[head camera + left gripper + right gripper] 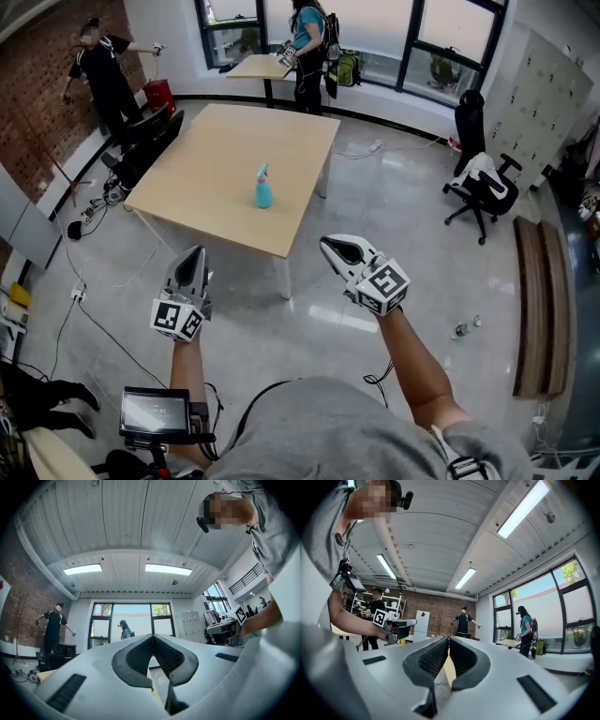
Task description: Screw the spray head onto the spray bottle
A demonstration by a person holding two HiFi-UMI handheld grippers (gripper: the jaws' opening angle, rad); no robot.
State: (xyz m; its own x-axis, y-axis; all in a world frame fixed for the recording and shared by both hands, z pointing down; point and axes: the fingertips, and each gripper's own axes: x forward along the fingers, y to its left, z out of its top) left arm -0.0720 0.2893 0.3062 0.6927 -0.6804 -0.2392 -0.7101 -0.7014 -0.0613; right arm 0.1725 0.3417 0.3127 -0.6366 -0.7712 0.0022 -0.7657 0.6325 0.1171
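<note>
Open-plan office: tables (211, 155), swivel chair (489, 190), lockers (544, 89)

The teal plastic spray bottle (264, 187) stands mid-table on the square light wooden table (206, 150), upper centre. Below the table's near edge, the left gripper (195, 251) is left and the right gripper (327, 244) right.

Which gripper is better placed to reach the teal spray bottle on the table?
Right, marginally. The right gripper points toward the teal plastic spray bottle and sits slightly nearer than the left gripper. Both are shut, short of the light wooden table.
</note>
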